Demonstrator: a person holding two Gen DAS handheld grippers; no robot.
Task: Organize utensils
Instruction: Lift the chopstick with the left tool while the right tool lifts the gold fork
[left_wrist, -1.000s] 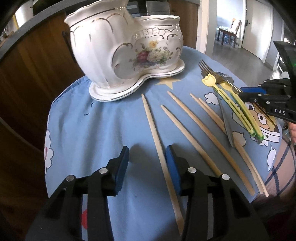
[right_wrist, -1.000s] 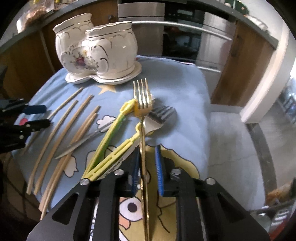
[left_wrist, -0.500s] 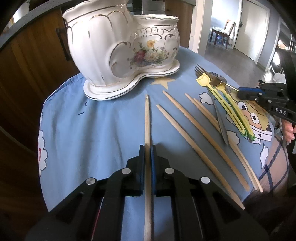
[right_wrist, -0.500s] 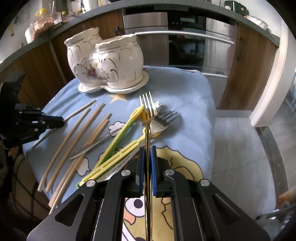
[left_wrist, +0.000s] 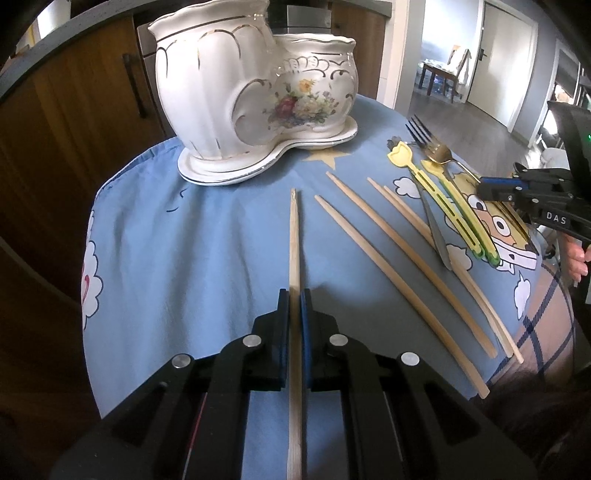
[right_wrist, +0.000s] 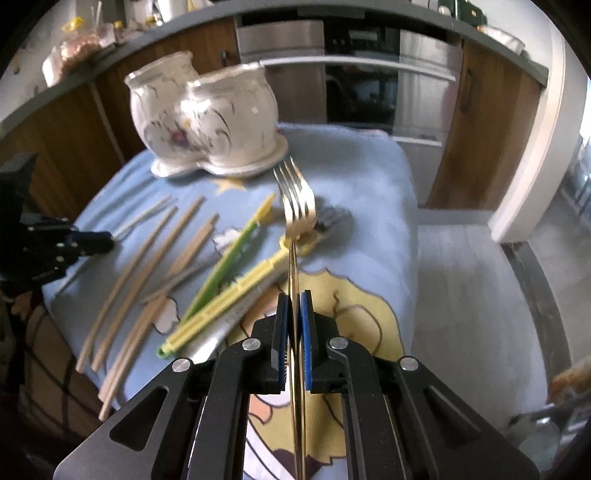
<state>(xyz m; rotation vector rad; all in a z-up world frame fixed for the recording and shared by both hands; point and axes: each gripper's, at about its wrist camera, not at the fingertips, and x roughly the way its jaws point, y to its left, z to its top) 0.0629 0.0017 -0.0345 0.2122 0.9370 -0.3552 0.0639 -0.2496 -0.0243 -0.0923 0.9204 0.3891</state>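
Lifted gold fork (right_wrist: 297, 206) now points tines toward holder (right_wrist: 207, 118)

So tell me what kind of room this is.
Most likely a home kitchen: a built-in oven set among wooden cabinets under a countertop with jars, and a doorway opening onto a furnished room.
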